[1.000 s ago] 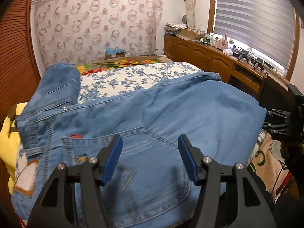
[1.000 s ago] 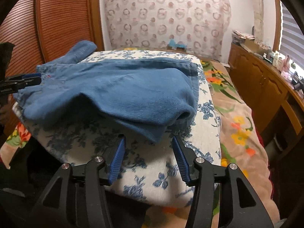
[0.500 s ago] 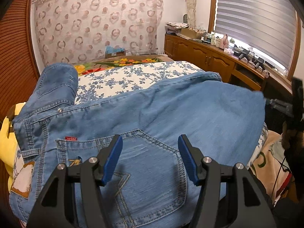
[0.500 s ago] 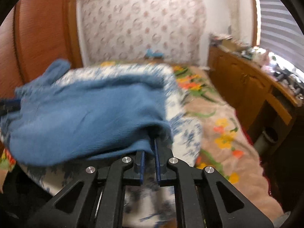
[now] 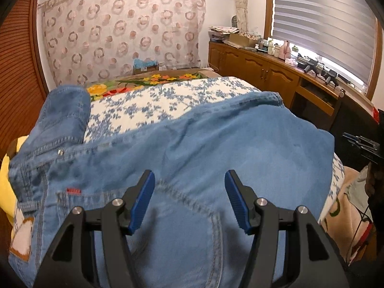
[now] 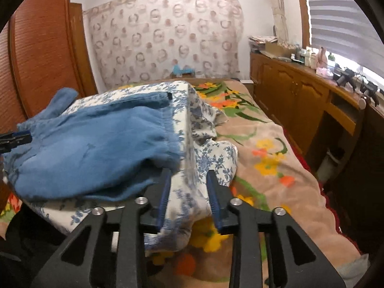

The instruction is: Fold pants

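Left gripper [image 5: 189,199], bottom centre of the left wrist view: blue pads spread wide, nothing between them, poised over the seat of the jeans [image 5: 216,158]. A back pocket's stitching [image 5: 211,218] runs directly beneath the pads.

Right gripper [image 6: 188,195], lower centre of the right wrist view: jaws part open, holding nothing. Between them shows only the blue-flowered white cloth [image 6: 189,206]; the nearest denim edge lies just to their left.

Jeans fill the middle of both views, spread across the flowered cloth and doubled over on themselves, hem edge [image 6: 171,124] toward frame centre in the right view. Waistband with rivet [image 5: 60,152] and red tab [image 5: 74,191] sit at left in the left view; one leg end [image 5: 66,110] humps up at upper left.

Handling judgement: soft but weighty denim, limp, drapes and drags rather than slides; layers may separate if only the top one is pinched. Best holds look like the thick seams: the waistband at left, the hem edge at right.

Beyond: floral blanket [image 6: 268,153], wooden cabinets [image 5: 261,74] at right, patterned curtain [image 5: 120,36] across the top.
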Demonstrator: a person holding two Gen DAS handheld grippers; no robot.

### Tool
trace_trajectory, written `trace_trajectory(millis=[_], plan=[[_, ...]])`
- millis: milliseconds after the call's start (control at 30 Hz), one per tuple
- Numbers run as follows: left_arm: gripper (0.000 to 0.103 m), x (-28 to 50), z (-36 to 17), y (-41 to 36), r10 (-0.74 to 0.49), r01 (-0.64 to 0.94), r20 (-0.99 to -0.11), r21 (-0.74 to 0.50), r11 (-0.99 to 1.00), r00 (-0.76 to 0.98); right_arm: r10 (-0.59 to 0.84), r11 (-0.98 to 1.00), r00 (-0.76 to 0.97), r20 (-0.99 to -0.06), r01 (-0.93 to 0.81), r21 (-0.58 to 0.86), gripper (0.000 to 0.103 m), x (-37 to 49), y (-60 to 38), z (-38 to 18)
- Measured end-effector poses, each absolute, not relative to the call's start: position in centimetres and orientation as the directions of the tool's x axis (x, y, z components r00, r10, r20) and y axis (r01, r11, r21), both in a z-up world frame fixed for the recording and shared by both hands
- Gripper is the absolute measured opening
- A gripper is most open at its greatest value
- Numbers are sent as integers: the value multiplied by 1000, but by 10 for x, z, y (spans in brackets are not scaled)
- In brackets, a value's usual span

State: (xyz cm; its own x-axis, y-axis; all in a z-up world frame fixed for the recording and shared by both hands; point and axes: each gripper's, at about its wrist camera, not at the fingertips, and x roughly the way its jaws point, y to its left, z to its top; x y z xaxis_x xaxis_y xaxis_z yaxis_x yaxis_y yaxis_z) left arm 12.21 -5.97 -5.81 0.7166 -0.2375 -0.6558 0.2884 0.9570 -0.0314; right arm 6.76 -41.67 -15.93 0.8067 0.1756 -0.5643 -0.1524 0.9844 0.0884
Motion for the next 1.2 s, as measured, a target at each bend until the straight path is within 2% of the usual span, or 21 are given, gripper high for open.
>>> trace_trajectory(millis=[333, 433, 667, 933, 1200], plan=[[60, 144, -39, -94, -182, 233, -642, -6, 972, 745, 374, 926, 744, -553, -329, 184, 49, 128, -415, -149], [60, 151, -38, -101, -169, 216, -648, -8, 976, 742, 407, 909, 710, -575, -373, 184, 50, 137, -404, -152], [60, 163, -41, -104, -143, 171, -662, -23, 985, 736, 395, 908, 652, -648, -384, 168, 50, 145, -395, -169], [60, 166, -43, -94, -117, 135, -668, -25, 990, 735, 398, 908, 633, -664, -377, 184, 50, 140, -396, -166], [60, 165, -50, -88, -142, 167, -668, -28, 986, 731, 375, 917, 636, -674, -363, 167, 50, 128, -389, -163]])
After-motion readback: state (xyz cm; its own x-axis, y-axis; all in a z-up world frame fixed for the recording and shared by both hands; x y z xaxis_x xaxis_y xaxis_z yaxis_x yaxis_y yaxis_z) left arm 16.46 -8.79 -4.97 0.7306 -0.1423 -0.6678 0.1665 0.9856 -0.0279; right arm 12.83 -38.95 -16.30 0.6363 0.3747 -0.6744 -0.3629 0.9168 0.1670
